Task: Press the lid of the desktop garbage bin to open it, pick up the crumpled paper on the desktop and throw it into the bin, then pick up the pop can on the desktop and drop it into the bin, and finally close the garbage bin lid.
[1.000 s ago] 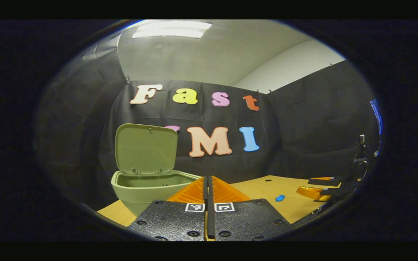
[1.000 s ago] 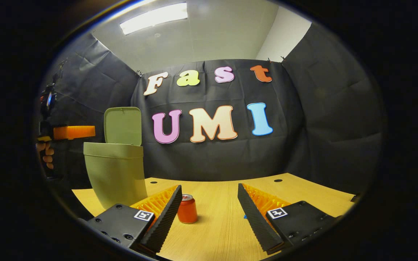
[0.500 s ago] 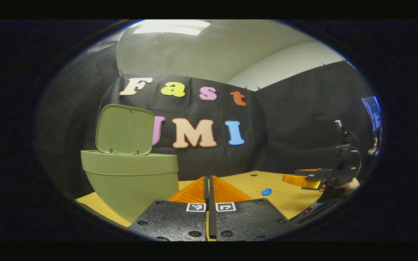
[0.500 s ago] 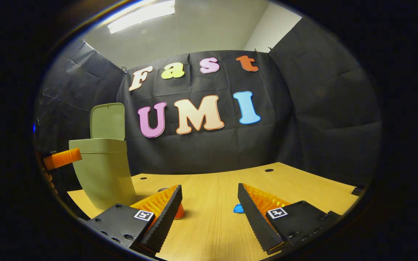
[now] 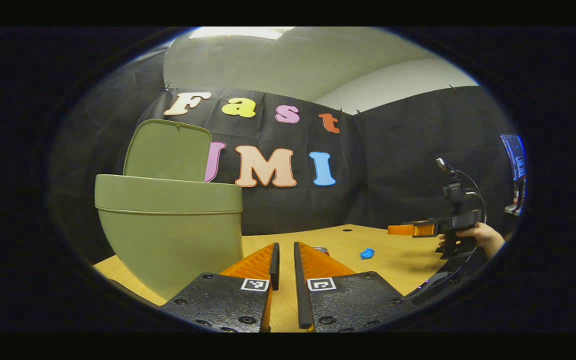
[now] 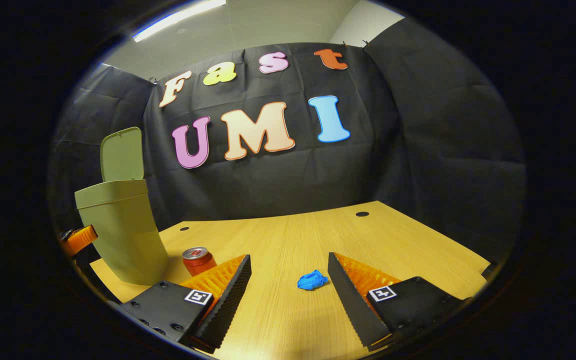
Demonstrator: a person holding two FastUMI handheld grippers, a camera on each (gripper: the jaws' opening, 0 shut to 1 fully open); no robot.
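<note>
Left gripper view: the left gripper sits low over the light wooden desktop, its fingers nearly together with just a narrow gap, gripping nothing. Just to its left looms the olive-green plastic bin, its hinged green lid standing up and open. Farther right lies the small crumpled blue paper, and beyond it a hand holds the right gripper above the desk's right edge. Right gripper view: that gripper's fingers are spread wide and empty. The blue paper sits on the desk between them, nearer the right finger. The red pop can stands upright just beside the bin's base at far left.
</note>
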